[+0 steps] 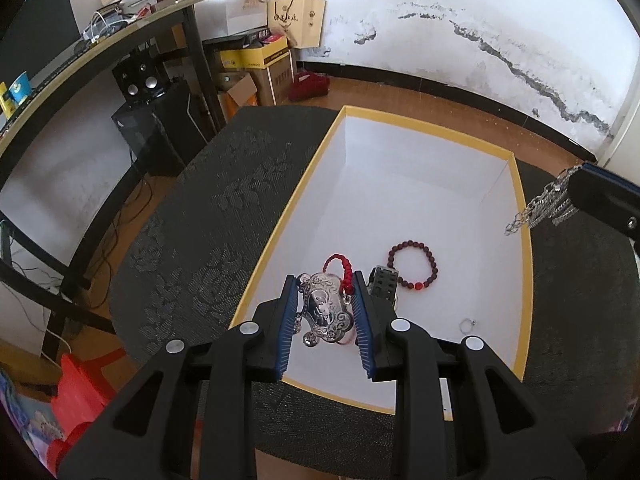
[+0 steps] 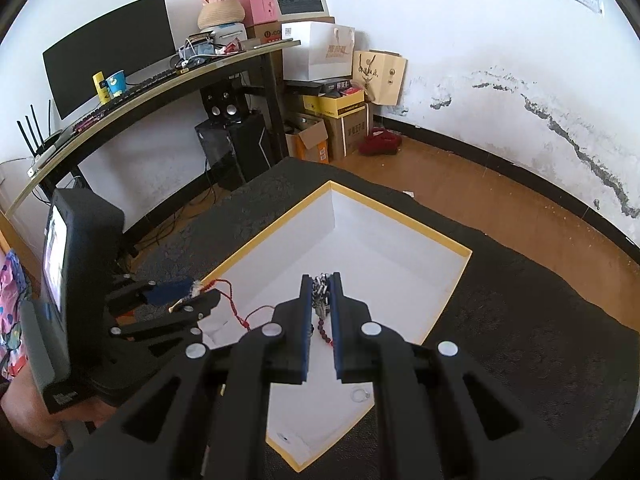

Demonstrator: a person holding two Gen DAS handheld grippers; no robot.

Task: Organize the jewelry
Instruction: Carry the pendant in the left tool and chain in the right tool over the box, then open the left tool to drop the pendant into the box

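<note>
My left gripper (image 1: 326,285) is shut on a silver lock pendant (image 1: 325,312) with a red cord (image 1: 343,267), held low over the near end of the white, yellow-rimmed box (image 1: 516,184). On the box floor lie a dark red bead bracelet (image 1: 414,266), a black watch (image 1: 384,282) and a small ring (image 1: 466,325). My right gripper (image 2: 321,280) is shut on a silver chain (image 2: 320,294), hanging over the box (image 2: 452,292). The chain (image 1: 540,208) and right gripper (image 1: 576,184) also show at the box's right rim. The left gripper (image 2: 196,294) appears at left, red cord (image 2: 236,312) trailing.
The box sits on a dark patterned tablecloth (image 1: 208,216). A curved desk (image 2: 160,84) with a monitor, speakers and clutter stands to the left. Cardboard boxes (image 2: 332,120) and bags pile in the corner. A person's hand (image 2: 28,412) holds the left gripper.
</note>
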